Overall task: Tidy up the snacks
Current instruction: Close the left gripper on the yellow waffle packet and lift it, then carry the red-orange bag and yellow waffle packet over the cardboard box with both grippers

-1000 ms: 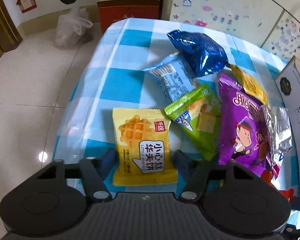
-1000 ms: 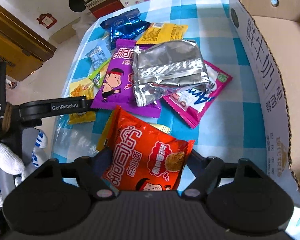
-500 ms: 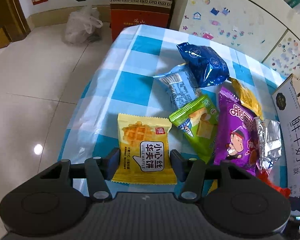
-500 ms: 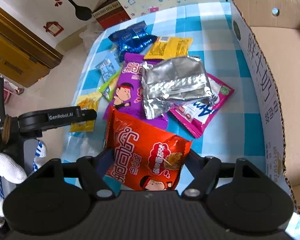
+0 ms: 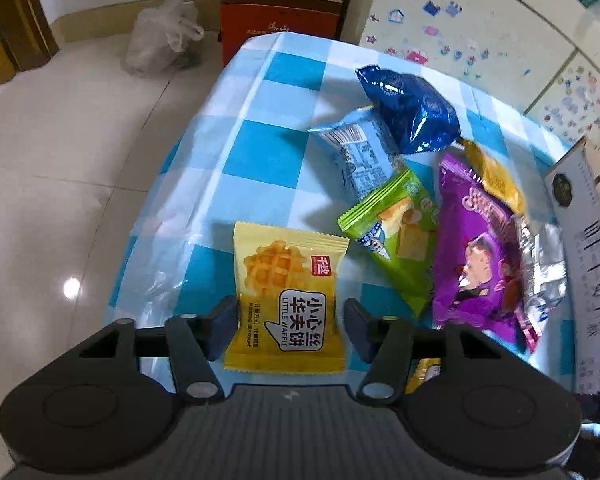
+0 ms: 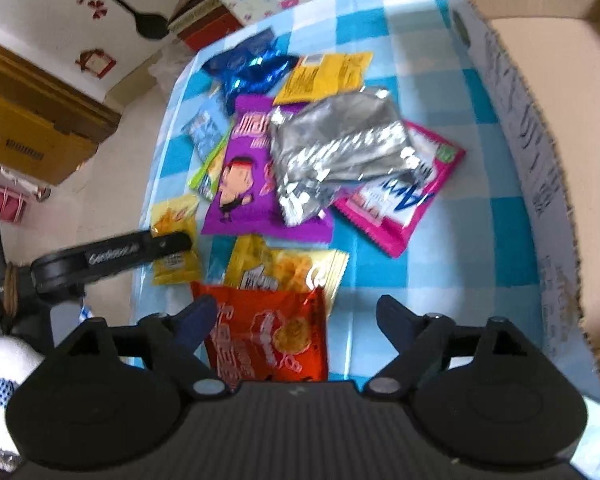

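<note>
Both grippers tilt steeply down over a table draped in a glossy blue-and-white checked cloth (image 5: pixel 260 168). The left gripper (image 5: pixel 286 326) straddles the lower half of a flat, square yellow waffle packet (image 5: pixel 286 300) with crimped, saw-toothed end seals; its jaws are opening, the left pad just touching or barely off the packet's edge, the right pad standing clear with cloth showing between. Ahead and to its right lie a green pillow pack (image 5: pixel 396 240), a pale blue wrapper (image 5: pixel 360 156), a puffy, shiny dark blue bag (image 5: pixel 412 112), a purple foil bag (image 5: pixel 476 264) and a crinkled silver pouch (image 5: pixel 540 264), overlapping in a loose heap. The right gripper (image 6: pixel 296 320) has its jaws opening wide around a glossy orange-red snack bag (image 6: pixel 268 336), which lies off-centre against the left finger, the right finger well apart from it. Just ahead, a yellow crisp bag (image 6: pixel 288 264) is tucked partly under the red one; farther ahead sit the purple bag (image 6: pixel 244 176), the wrinkled silver pouch (image 6: pixel 340 152) and a flat pink packet (image 6: pixel 404 208). To the right of this gripper stands an open corrugated cardboard box (image 6: pixel 540 160) with a perforated rim. A white knitted glove (image 6: pixel 0 372) shows at the lower left.
</note>
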`<state>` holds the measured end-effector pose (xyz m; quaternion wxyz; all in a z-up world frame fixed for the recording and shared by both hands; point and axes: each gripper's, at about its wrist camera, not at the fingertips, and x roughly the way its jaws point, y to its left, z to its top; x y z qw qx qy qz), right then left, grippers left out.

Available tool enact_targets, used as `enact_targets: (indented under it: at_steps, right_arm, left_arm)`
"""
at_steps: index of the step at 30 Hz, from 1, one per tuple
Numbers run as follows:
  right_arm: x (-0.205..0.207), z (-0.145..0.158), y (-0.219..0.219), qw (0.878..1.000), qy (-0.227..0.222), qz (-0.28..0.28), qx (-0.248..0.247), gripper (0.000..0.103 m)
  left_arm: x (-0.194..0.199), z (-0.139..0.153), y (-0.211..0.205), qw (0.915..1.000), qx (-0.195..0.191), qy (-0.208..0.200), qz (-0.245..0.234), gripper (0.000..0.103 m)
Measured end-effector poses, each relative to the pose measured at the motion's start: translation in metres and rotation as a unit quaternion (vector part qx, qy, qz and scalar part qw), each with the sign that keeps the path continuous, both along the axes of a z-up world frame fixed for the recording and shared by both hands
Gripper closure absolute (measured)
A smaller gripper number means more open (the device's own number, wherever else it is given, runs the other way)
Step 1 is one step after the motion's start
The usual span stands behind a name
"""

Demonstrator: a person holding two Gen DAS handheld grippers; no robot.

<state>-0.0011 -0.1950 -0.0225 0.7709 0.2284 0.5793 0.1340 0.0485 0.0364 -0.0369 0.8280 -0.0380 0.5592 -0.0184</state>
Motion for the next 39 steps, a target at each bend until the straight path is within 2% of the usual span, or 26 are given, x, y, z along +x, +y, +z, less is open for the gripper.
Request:
enact_targets:
  at_steps: [2, 4, 6, 11, 15, 17, 18, 19, 21, 28, 33, 39]
  right_arm:
    - [-0.002, -0.002, 0.007, 1.000, 0.004, 0.015, -0.005, 0.013]
    - [-0.005, -0.005, 0.016, 0.999, 0.007, 0.025, -0.021, 0.012]
    - [-0.008, -0.007, 0.023, 0.999, 0.008, 0.028, -0.041, 0.011]
    - [-0.014, -0.014, 0.041, 0.998, 0.013, 0.042, -0.045, 0.008]
    - [-0.018, -0.015, 0.054, 0.996, -0.002, 0.044, -0.074, 0.004]
    - [-0.020, -0.014, 0.057, 0.995, -0.011, 0.048, -0.084, 0.005]
    - [-0.021, -0.013, 0.058, 0.995, -0.015, 0.048, -0.091, 0.010]
    - [-0.021, -0.012, 0.057, 0.994, -0.017, 0.049, -0.100, 0.019]
    - [-0.022, -0.007, 0.055, 0.993, -0.029, 0.052, -0.103, 0.034]
    - [-0.025, -0.003, 0.044, 0.993, -0.029, 0.053, -0.103, 0.035]
    - [-0.030, 0.010, 0.029, 0.995, -0.040, 0.026, -0.093, 0.035]
    - [-0.037, 0.026, 0.011, 0.996, -0.060, -0.005, -0.065, 0.035]
  left_arm:
    - [0.002, -0.007, -0.003, 0.9999, 0.011, 0.004, -0.003, 0.032]
    - [0.002, -0.011, -0.008, 0.9994, 0.032, -0.005, -0.012, 0.021]
    - [0.002, -0.012, -0.010, 0.9987, 0.047, -0.012, -0.015, 0.016]
    - [0.005, -0.013, -0.007, 0.9993, 0.037, -0.009, -0.006, 0.016]
    - [0.003, -0.011, -0.011, 0.9989, 0.039, -0.018, -0.018, 0.024]
    - [0.001, -0.010, -0.015, 0.9985, 0.037, -0.026, -0.031, 0.036]
    - [0.000, -0.008, -0.017, 0.9985, 0.031, -0.027, -0.037, 0.044]
    - [-0.001, -0.007, -0.018, 0.9984, 0.031, -0.028, -0.039, 0.047]
    - [-0.002, -0.006, -0.018, 0.9985, 0.028, -0.027, -0.038, 0.047]
    - [-0.010, 0.006, -0.010, 0.9986, 0.026, -0.038, -0.027, 0.048]
    - [-0.025, 0.019, -0.005, 0.9986, 0.010, -0.051, -0.011, 0.048]
    - [-0.049, 0.035, -0.008, 0.9956, 0.021, -0.091, -0.008, 0.048]
